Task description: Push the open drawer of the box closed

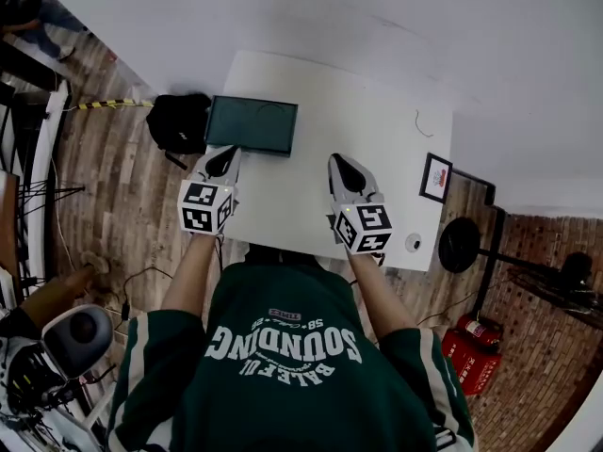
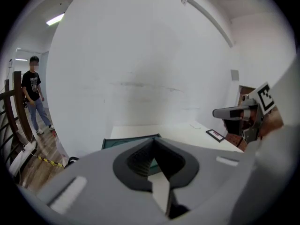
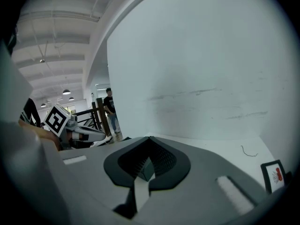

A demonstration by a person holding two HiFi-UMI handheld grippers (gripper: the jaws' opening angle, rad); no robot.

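On the white table (image 1: pixel 377 139), the green box (image 1: pixel 252 125) sits at the far left, just past the left gripper (image 1: pixel 226 156); it and the right gripper (image 1: pixel 342 165) are both pressed together, pinching nothing

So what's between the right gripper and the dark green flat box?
Only bare white tabletop between right gripper and dark green flat box; the head view shows it.

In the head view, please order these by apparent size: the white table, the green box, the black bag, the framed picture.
1. white table
2. green box and black bag: nearly alike, so not ranked
3. framed picture
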